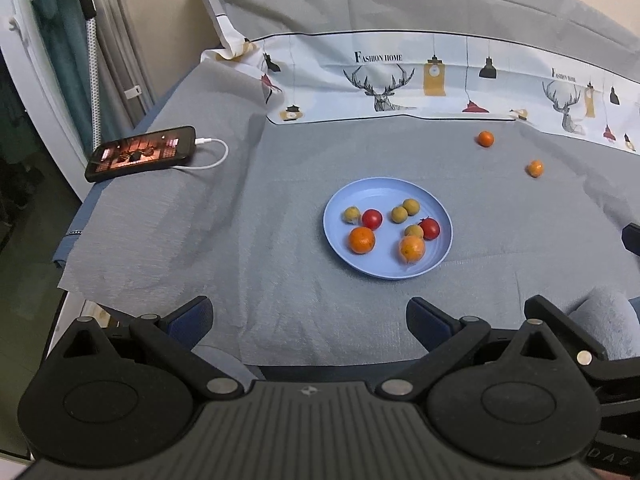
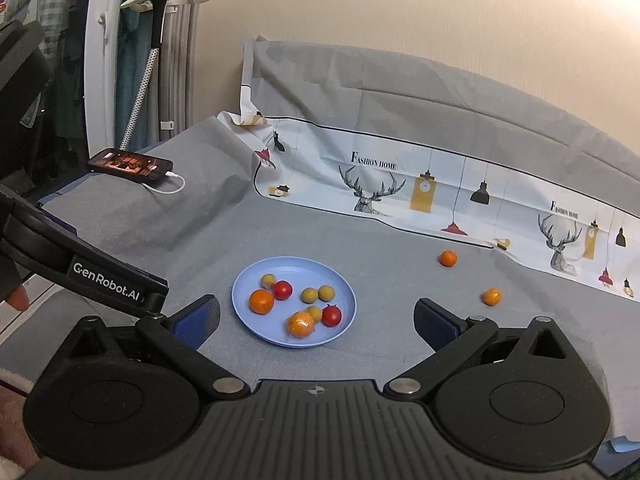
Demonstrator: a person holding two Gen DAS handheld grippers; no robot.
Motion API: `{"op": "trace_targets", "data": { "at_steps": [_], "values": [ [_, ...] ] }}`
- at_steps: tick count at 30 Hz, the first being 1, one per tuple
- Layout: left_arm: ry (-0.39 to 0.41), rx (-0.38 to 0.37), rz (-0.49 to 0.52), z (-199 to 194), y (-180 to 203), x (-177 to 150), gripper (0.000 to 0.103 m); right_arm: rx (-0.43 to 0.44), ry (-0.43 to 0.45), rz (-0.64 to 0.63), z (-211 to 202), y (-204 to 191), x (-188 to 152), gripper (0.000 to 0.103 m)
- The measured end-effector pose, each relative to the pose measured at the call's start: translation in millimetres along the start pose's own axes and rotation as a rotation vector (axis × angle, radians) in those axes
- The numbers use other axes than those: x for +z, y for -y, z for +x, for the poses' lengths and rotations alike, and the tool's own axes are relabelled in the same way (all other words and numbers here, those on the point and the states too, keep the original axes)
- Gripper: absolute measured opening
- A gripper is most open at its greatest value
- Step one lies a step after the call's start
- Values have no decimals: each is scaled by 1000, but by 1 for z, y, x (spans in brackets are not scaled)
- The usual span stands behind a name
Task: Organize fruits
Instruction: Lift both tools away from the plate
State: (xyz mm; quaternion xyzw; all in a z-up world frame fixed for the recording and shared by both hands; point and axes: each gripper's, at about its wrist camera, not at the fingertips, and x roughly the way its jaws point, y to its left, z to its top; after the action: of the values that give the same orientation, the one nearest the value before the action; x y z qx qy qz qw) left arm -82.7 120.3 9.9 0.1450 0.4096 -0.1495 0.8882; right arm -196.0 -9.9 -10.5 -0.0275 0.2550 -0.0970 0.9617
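Both grippers hover wide open above a grey-clothed table, each holding nothing. Left gripper (image 1: pixel 308 320) sits low at the near edge, its blue-padded fingers (image 1: pixel 192 318) spread well apart, with the plate (image 1: pixel 442 248) ahead and slightly right of it. Right gripper (image 2: pixel 316 320) is just as wide, its pads framing the plate (image 2: pixel 248 276) from the near side; the left gripper's black body (image 2: pixel 108 286) shows at the left of the right wrist view.

On the blue plate lie 8 fruits: 2 oranges (image 1: pixel 361 240) (image 1: pixel 412 249) toward the near side, 2 red tomatoes (image 1: pixel 372 219) (image 1: pixel 429 228), and 4 small yellow-green fruits (image 1: pixel 351 214) (image 1: pixel 399 214) (image 1: pixel 411 206) (image 1: pixel 413 231). Of the yellow-green fruits, 2 touch each other at the plate's middle, 1 sits just beside the left tomato, and 1 is wedged between the right orange and the right tomato. That right orange looks to be in a clear wrapper.

Off the plate, 2 more oranges rest on the cloth (image 1: pixel 260 300) to the far right, well apart from the plate: 1 (image 1: pixel 485 139) near the printed banner (image 1: pixel 400 76), the other (image 1: pixel 535 168) nearer the camera. A phone (image 1: pixel 142 154) with a lit screen lies at far left, a white cable (image 1: pixel 214 156) plugged into it.
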Motion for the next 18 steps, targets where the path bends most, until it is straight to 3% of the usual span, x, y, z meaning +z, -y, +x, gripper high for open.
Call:
{"op": "trace_targets", "data": {
  "at_steps": [18],
  "values": [
    [-13, -24, -18, 6, -9, 0, 103, 9, -19, -22, 3, -2, -2, 102]
  ]
}}
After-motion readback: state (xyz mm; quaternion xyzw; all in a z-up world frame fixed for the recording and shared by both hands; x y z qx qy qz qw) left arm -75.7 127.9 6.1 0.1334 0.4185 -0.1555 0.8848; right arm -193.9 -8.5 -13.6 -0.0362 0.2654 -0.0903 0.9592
